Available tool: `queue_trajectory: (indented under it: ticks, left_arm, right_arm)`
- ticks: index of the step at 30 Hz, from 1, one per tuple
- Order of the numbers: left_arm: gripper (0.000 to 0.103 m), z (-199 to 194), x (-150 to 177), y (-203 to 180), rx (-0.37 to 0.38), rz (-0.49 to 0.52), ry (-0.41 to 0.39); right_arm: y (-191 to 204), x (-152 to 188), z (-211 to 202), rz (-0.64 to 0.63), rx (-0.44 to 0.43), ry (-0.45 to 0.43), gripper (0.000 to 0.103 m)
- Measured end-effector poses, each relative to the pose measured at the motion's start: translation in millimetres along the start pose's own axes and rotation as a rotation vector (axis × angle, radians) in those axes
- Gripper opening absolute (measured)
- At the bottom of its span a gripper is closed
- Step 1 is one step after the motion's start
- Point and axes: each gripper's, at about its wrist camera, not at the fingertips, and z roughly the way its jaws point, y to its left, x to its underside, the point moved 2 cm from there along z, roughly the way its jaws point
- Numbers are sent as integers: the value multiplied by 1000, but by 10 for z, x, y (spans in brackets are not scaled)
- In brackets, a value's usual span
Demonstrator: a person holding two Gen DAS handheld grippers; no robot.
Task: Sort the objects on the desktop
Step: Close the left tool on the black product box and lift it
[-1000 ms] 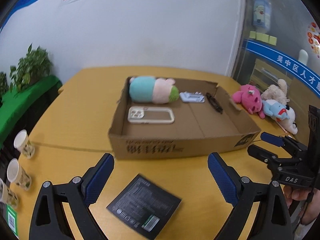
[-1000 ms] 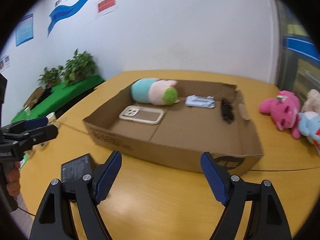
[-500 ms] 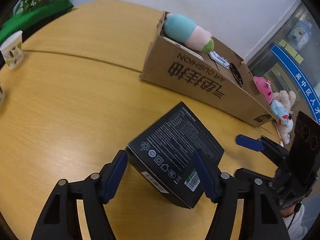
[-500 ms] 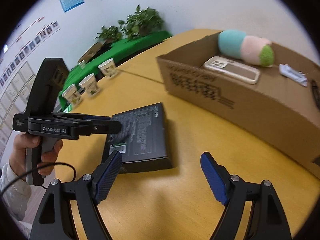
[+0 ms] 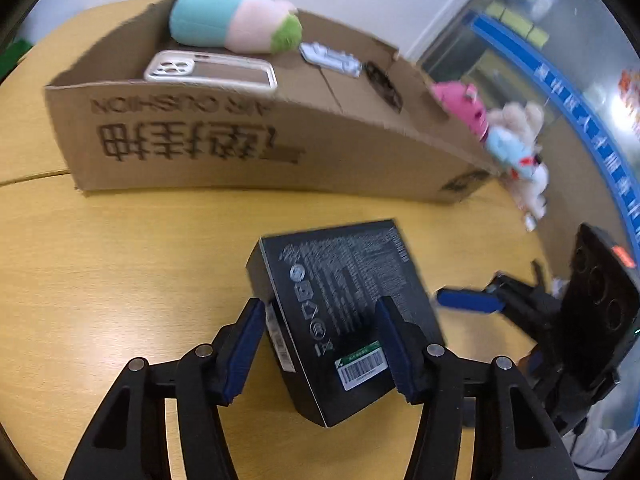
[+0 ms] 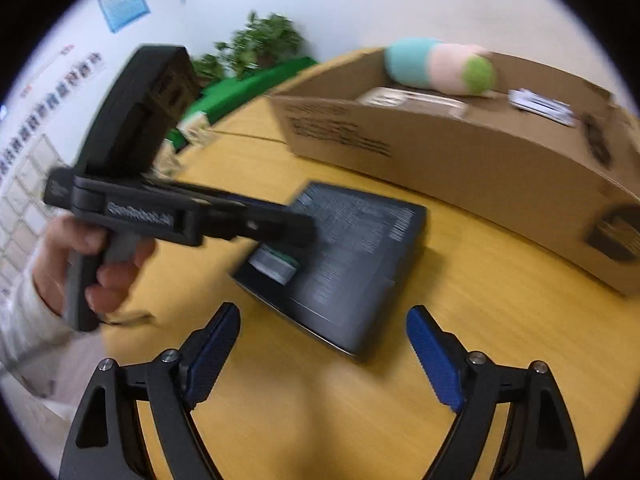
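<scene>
Left gripper (image 5: 320,344) is now closing around the near end of the black box (image 5: 340,304); a second ago it was hanging spread wide above the box, half a second ago straddling it, now both blue pads are sitting against the box's sides, so it is gripping the box, though frames are blurred and firmness is hard to judge; box is lying flat on the wooden table (image 5: 120,248), near and in front of the cardboard box (image 5: 240,148), not touching it; right gripper (image 6: 320,354) is hanging spread open and empty just beside the black box's other end, having swung round from facing the carton; inside the carton: plush toy (image 5: 232,20), phone case (image 5: 208,72), a small pale packet (image 5: 330,58), a dark item too blurred to name; judgement: the grasp is just being made, so the lift into the carton is likely next; risk is the box slipping, held only at one end.
</scene>
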Motion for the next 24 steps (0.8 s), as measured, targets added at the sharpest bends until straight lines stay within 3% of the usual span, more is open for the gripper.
queue_trajectory:
  ticks: [4,7,8,12,14,16,20,24]
  left_arm:
    - [57,55,0,-58,24,-33,3]
    - [55,48,2,-71,11,-32,-12]
    - [54,41,-1,-79,3,-32,-21]
    - [44,-22,15,-105,-7,-37,-46]
    - [44,-92,13,-181,-23,-14,-65]
    - [41,-188,-7,-289,-24,13,-84]
    - [33,-338,-81,-421,-9,63,-136]
    - [33,-268,-143,-398,6,46,-137]
  right_arm:
    - [-98,21,70,31,58,18,85]
    - [-10,-45,161,15,2,6,76]
    - [16,-59,169,8,20,3,76]
    - [12,-73,171,12,43,-4,75]
    - [34,-75,104,6,65,-21,72]
    - [18,-113,-6,10,124,-53,60]
    - [-98,-247,-203,27,165,-106,59]
    - [-149,-236,-172,26,143,-61,60]
